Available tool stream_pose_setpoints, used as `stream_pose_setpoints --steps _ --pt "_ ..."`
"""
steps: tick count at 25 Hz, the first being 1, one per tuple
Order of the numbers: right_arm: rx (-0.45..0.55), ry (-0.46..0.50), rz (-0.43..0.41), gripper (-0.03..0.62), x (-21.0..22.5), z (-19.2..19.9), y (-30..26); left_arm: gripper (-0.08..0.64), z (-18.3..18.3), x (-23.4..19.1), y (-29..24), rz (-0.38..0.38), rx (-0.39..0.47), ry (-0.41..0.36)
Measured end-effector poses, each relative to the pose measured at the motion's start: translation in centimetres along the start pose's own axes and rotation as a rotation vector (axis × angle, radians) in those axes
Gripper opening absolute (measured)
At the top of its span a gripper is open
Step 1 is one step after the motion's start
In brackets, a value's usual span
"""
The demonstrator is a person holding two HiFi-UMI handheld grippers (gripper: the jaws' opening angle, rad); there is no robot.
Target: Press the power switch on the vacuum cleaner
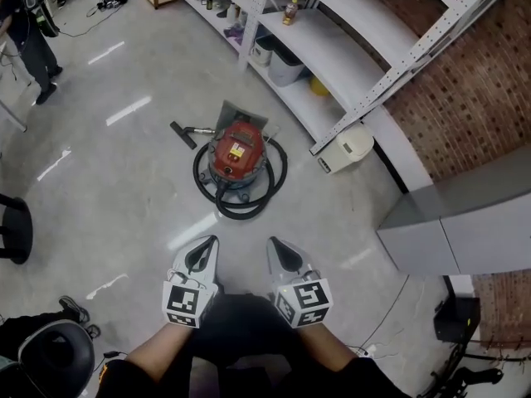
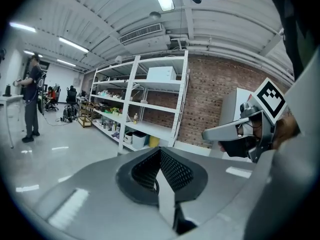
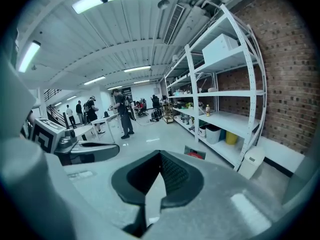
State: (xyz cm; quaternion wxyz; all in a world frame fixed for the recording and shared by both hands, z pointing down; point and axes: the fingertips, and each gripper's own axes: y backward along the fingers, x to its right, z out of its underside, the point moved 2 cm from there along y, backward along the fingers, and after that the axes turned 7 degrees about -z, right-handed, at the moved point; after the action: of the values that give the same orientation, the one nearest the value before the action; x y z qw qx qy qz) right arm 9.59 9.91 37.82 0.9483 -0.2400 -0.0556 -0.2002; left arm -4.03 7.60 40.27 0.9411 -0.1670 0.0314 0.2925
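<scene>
The red vacuum cleaner (image 1: pixel 238 160) stands on the grey floor ahead of me, with a yellow label on its top and a black hose (image 1: pixel 242 207) coiled round its base. Its switch is too small to make out. My left gripper (image 1: pixel 202 254) and right gripper (image 1: pixel 282 254) hang side by side well short of it, both shut and holding nothing. In the left gripper view the left gripper's (image 2: pixel 160 170) jaws meet, and the vacuum is out of sight. From behind the shut right gripper (image 3: pixel 160 173), a sliver of the vacuum (image 3: pixel 196 155) shows.
White shelving (image 1: pixel 348 52) with bins (image 1: pixel 282 65) runs along the brick wall at right. A white box-like unit (image 1: pixel 347 148) sits at its foot. A grey cabinet (image 1: pixel 465 222) is at right, a black chair (image 1: pixel 50 355) at lower left, and a person (image 1: pixel 29 40) at far left.
</scene>
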Motion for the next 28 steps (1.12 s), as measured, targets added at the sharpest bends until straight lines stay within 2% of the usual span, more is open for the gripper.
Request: stream_pose_setpoints --steps 7,13,21,28 --pt "0.006 0.028 0.024 -0.008 -1.6 -2.3 -3.9 0.015 -1.7 -4.8 -0.6 0.001 0.047 0.019" --pt "0.006 0.059 -0.014 -0.008 -3.4 -3.6 -7.1 0.015 -2.0 -8.2 -0.4 -0.044 0.063 0.039" --pt "-0.009 0.059 -0.050 -0.008 -2.9 -5.1 -11.3 0.015 -3.2 -11.7 -1.1 -0.120 0.075 0.037" --pt "-0.028 0.046 -0.112 -0.008 -1.5 -6.1 -16.3 0.015 -3.3 -14.7 -4.0 -0.188 0.041 0.044"
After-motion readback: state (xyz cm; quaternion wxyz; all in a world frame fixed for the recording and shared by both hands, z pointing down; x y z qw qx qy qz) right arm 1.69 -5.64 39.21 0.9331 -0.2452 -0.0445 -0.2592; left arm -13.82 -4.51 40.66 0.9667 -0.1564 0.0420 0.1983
